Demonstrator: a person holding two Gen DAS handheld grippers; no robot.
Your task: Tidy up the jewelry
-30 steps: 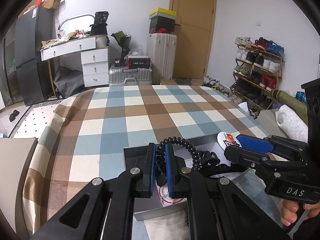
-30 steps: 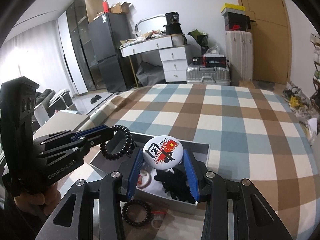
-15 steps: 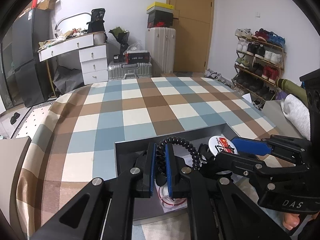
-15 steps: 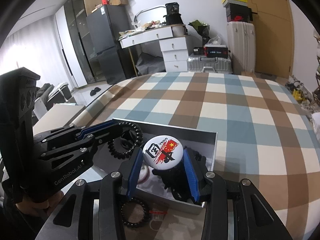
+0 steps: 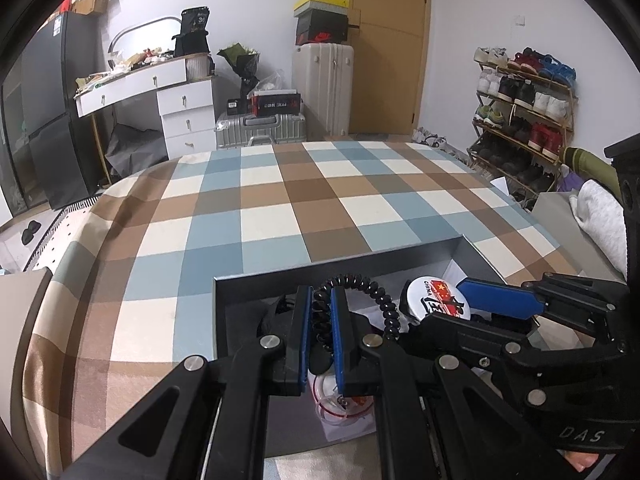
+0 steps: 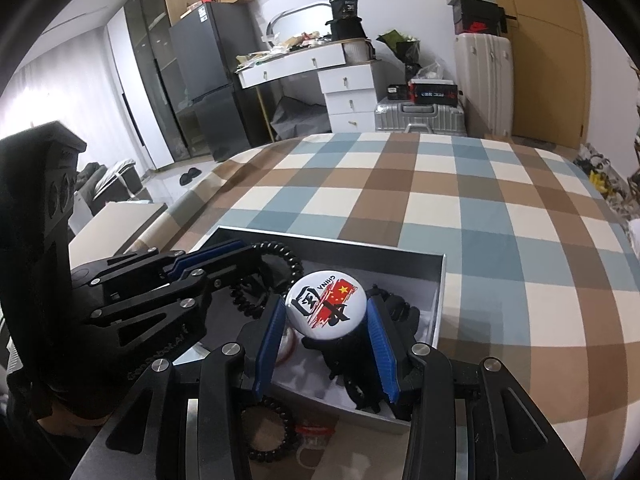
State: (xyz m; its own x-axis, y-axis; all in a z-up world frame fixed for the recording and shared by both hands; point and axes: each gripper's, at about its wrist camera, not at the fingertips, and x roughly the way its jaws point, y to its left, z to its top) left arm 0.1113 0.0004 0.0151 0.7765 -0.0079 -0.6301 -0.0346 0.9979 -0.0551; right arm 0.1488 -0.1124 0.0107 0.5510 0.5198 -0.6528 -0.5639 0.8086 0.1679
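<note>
My left gripper (image 5: 320,294) is shut on a black spiral hair tie (image 5: 385,305), whose loop arches to the right of the blue pads. It hangs just above the open grey box (image 5: 340,266) on the checked cloth. Between the pads of my right gripper (image 6: 326,307) sits a round white badge (image 6: 323,300) with a red flag print, held over the same box (image 6: 442,280). Each gripper shows in the other's view: the right gripper (image 5: 442,304) with the badge (image 5: 434,298), the left gripper (image 6: 248,254) with the hair tie (image 6: 282,254).
The box holds black hair pieces (image 6: 394,312) on white paper and a red-and-clear bracelet (image 5: 336,404). In front of the box lie a second black spiral tie (image 6: 272,434) and a small clear packet (image 6: 316,436). Checked cloth (image 5: 280,216) stretches beyond; furniture stands far behind.
Both grippers have sunk toward the grey box and moved in over it, each keeping its grip. The box now looks larger and nearer in both views.
</note>
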